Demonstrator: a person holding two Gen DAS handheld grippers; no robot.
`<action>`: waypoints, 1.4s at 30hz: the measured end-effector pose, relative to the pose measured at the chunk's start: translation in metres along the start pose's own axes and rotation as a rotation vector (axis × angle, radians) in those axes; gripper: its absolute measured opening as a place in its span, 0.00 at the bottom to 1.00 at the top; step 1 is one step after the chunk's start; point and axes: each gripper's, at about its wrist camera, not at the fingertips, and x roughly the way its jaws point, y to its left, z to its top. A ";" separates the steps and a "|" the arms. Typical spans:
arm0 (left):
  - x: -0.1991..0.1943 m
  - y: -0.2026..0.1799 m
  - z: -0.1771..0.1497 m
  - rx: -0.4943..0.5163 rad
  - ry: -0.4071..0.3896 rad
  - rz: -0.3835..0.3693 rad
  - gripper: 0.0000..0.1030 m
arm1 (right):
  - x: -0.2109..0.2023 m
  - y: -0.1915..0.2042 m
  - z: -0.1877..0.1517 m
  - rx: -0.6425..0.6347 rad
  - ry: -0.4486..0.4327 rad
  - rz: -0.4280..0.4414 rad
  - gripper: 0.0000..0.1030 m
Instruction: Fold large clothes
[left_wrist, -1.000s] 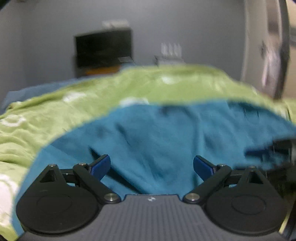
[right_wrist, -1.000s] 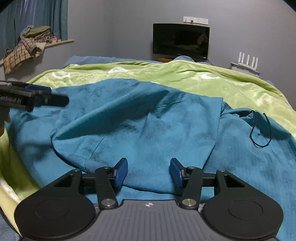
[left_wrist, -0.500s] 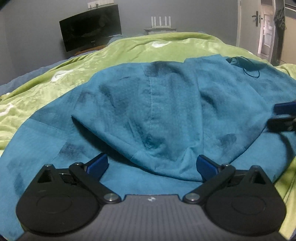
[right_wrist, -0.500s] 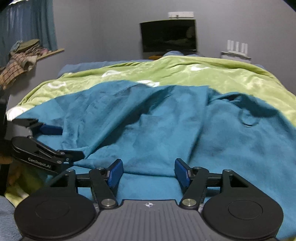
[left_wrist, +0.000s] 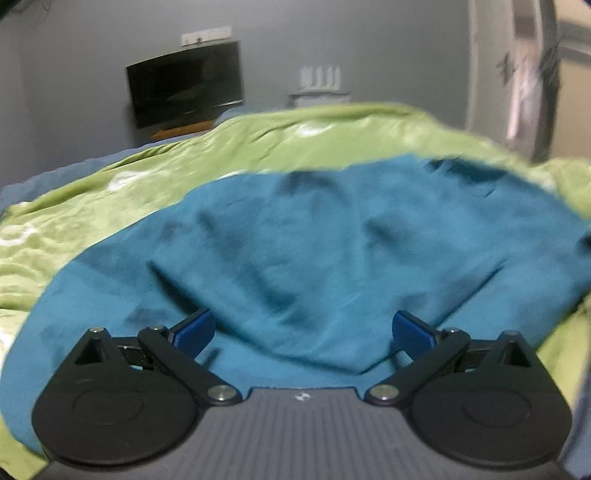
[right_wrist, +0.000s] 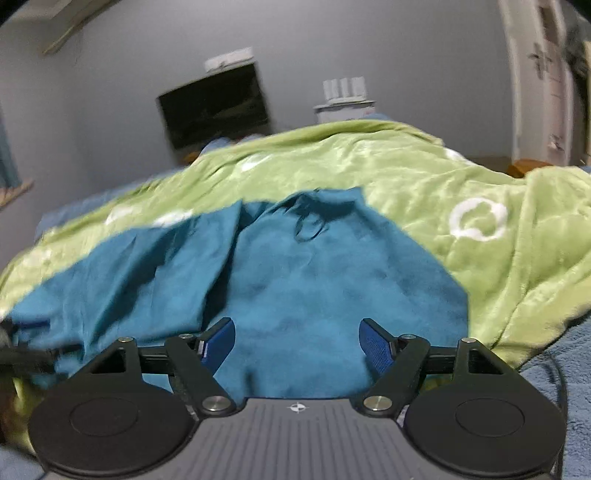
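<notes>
A large teal garment (left_wrist: 295, 251) lies rumpled on a green blanket (left_wrist: 92, 206) on a bed. It also shows in the right wrist view (right_wrist: 314, 288), with a dark drawstring loop (right_wrist: 308, 229) near its far edge. My left gripper (left_wrist: 303, 332) is open and empty, low over the garment's near edge. My right gripper (right_wrist: 297, 343) is open and empty, over the garment's near right part. The left gripper's dark tip (right_wrist: 26, 356) shows at the left edge of the right wrist view.
The green blanket (right_wrist: 461, 221) with white ring marks covers the bed. A black monitor (left_wrist: 184, 88) and a white router (left_wrist: 319, 75) stand by the grey far wall. A door (right_wrist: 543, 81) is at the right. Blue bedding (right_wrist: 569, 387) lies at the near right.
Both views have swung right and blurred. The right gripper has opened wider and moved toward the garment's right side. The left gripper stays open over the near edge.
</notes>
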 end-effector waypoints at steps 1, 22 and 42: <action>0.000 -0.005 0.001 0.018 0.008 -0.013 1.00 | 0.003 0.004 -0.001 -0.023 0.019 -0.029 0.74; 0.032 -0.006 -0.013 0.075 0.109 -0.022 1.00 | 0.031 -0.062 -0.020 0.461 0.057 0.088 0.74; 0.013 -0.005 0.012 -0.110 -0.030 -0.046 1.00 | 0.056 -0.074 0.003 0.573 -0.190 0.159 0.32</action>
